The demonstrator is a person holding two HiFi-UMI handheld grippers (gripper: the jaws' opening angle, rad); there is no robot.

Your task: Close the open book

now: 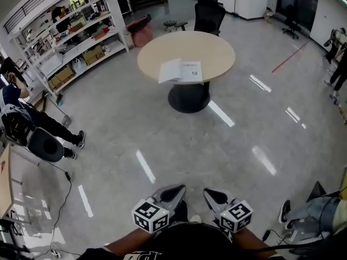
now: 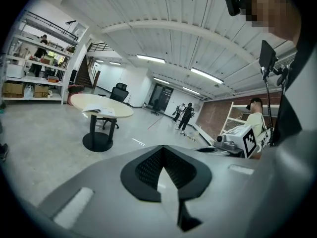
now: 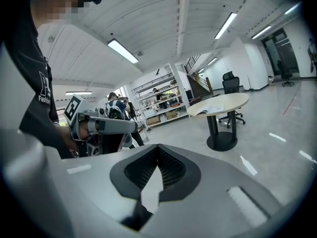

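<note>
The open book (image 1: 180, 71) lies with white pages up near the front edge of a round beige table (image 1: 214, 49), far ahead of me across the floor. Both grippers hang low and close to my body, well short of the table. My left gripper (image 1: 174, 189) is shut with nothing in it, and my right gripper (image 1: 209, 194) beside it also looks shut and empty. In the left gripper view the left gripper (image 2: 162, 149) has its jaws together, with the book (image 2: 101, 111) small on the table (image 2: 81, 100). In the right gripper view the right gripper (image 3: 158, 147) likewise points toward the book (image 3: 214, 108).
A black office chair (image 1: 210, 12) stands behind the table, and a pink stool (image 1: 142, 32) to its left. Storage shelves (image 1: 70, 28) line the left wall. A seated person (image 1: 32, 124) is at the left, a cable (image 1: 64, 199) trails on the floor, and another person's legs (image 1: 312, 213) are at the right.
</note>
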